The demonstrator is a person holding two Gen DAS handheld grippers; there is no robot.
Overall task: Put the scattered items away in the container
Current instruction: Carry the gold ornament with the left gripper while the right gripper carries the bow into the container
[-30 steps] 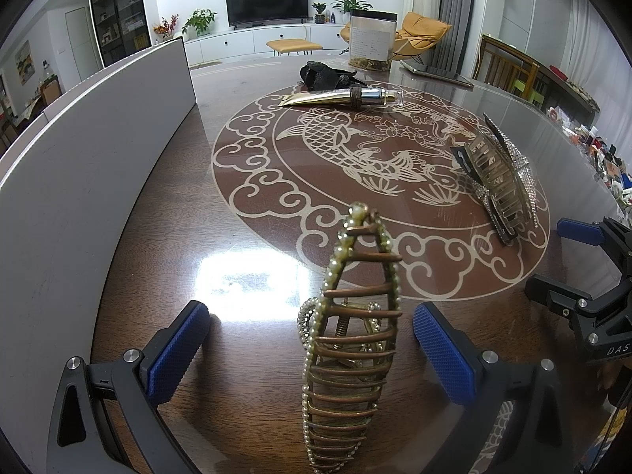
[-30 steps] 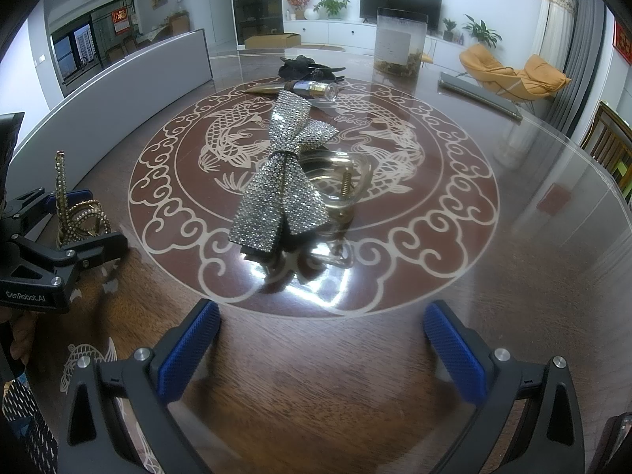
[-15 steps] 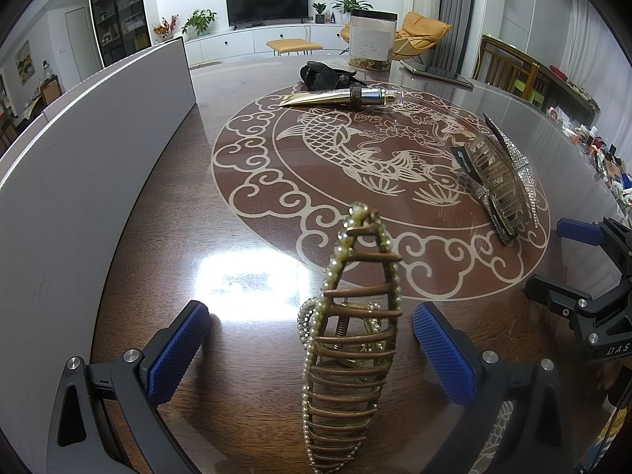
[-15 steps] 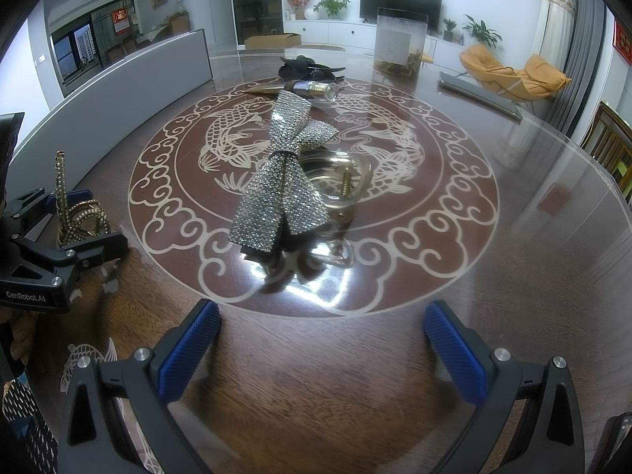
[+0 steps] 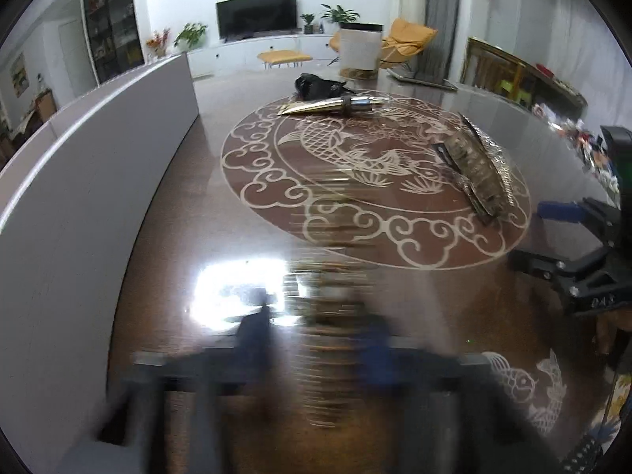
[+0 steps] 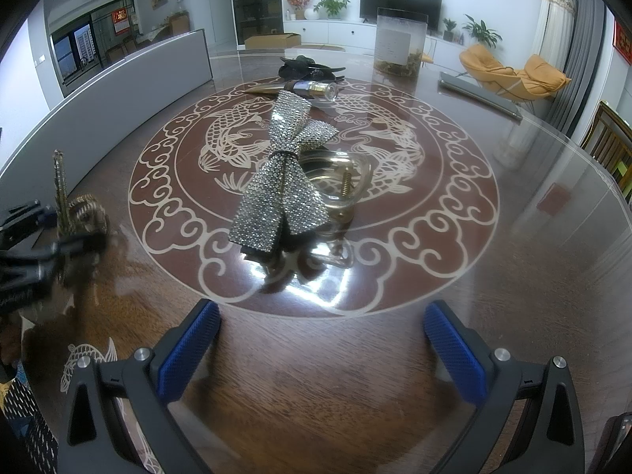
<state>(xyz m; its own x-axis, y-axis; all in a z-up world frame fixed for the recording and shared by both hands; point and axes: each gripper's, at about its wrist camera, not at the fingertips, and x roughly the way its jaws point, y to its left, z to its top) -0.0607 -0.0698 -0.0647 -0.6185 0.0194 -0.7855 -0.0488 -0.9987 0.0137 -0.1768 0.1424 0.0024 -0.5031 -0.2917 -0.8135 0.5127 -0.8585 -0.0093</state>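
A gold hair claw edged with pearls [image 5: 328, 300] stands blurred on the table between the blue pads of my left gripper [image 5: 320, 339], whose jaws are closing and press on it. From the right wrist view the same claw [image 6: 85, 213] sits in that gripper [image 6: 59, 233] at the far left. My right gripper [image 6: 322, 343] is open and holds nothing, just short of a rhinestone bow clip [image 6: 280, 181] in the table's middle. A clear jar [image 6: 401, 45] stands at the far side, with a gold tube [image 6: 312, 89] and a black hair piece [image 6: 304, 65] in front of it.
A grey curved partition [image 5: 79, 181] runs along the table's left side. A flat grey slab [image 6: 478, 94] lies at the far right of the table. My right gripper [image 5: 541, 235] shows at the right edge of the left wrist view.
My left gripper's jaws have come together from wide open onto the gold hair claw, and its view has shifted and blurred. The right gripper and the bow clip have not moved.
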